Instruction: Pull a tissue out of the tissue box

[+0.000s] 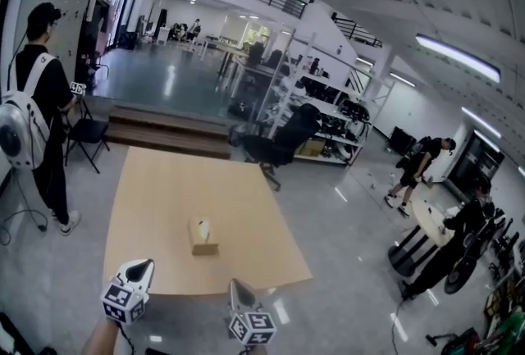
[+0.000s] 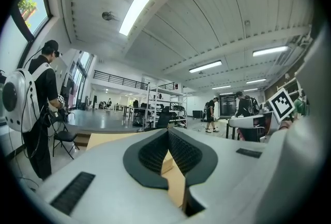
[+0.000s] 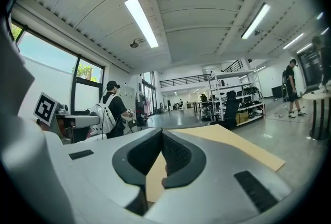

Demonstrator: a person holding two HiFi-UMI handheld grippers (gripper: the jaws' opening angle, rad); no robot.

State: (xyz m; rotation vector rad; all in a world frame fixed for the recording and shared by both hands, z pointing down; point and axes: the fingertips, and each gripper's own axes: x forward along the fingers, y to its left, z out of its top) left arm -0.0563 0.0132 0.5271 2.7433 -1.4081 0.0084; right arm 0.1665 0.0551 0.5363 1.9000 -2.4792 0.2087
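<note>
Head view: tissue box (image 1: 203, 238) on the tan surface (image 1: 164, 189), roughly midway between left and right edges, nearer the near edge than the far one. Pale tuft of tissue (image 1: 200, 225) at the top slot, too small to read well. Left tongs (image 1: 141, 266) and right tongs (image 1: 237, 288) over the near edge, both short of the box, not touching it.

Left gripper view: tongs closed tip to tip, nothing between. Tan boxy shape in the gap below the tips, probably the box.

Right gripper view: closed as well, empty. Only bare surface in the gap.

Handling, as a guess: tissue soft, thin, tears if snatched. Box is light cardboard, likely lifts or slides with the pull. Best to pinch the tuft low, close to the slot, and draw straight up. Worth pinning the box top with the spare tongs.
</note>
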